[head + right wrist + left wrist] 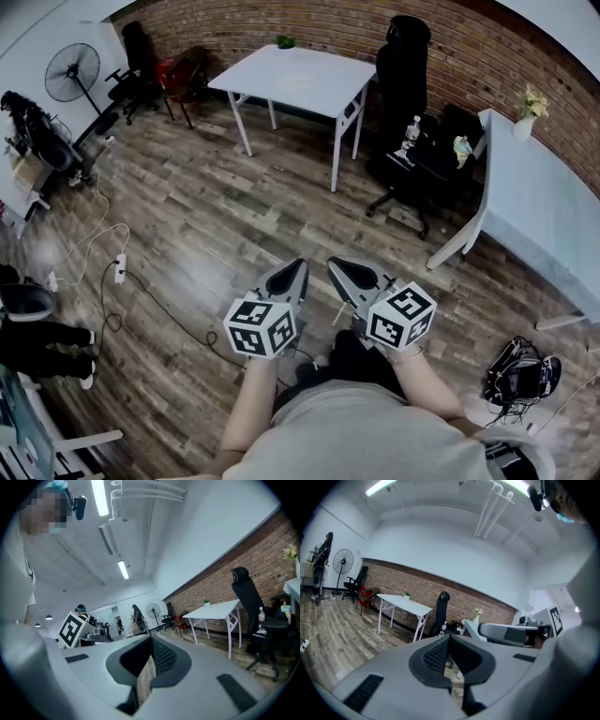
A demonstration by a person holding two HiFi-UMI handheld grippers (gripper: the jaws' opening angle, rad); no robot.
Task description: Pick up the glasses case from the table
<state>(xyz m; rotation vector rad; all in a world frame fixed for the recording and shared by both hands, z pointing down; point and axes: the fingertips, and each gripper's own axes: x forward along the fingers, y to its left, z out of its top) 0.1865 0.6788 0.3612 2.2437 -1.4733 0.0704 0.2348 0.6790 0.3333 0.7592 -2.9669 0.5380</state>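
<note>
Left claw [298, 267], right claw [336, 266]: level, closed

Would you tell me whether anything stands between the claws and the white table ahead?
Nothing visible: bare floor lies between the left claw, the right claw and the white table; the black chair stands aside. No glasses case is discernible.

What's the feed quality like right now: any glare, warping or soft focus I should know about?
Head view: strong fisheye, the brick wall bows, and a pale glare patch sits on the wood floor. Left gripper view: black corners, room sharp, the shut fingers slightly soft up close. Right gripper view: same vignette, ceiling light strip blown out.
</note>
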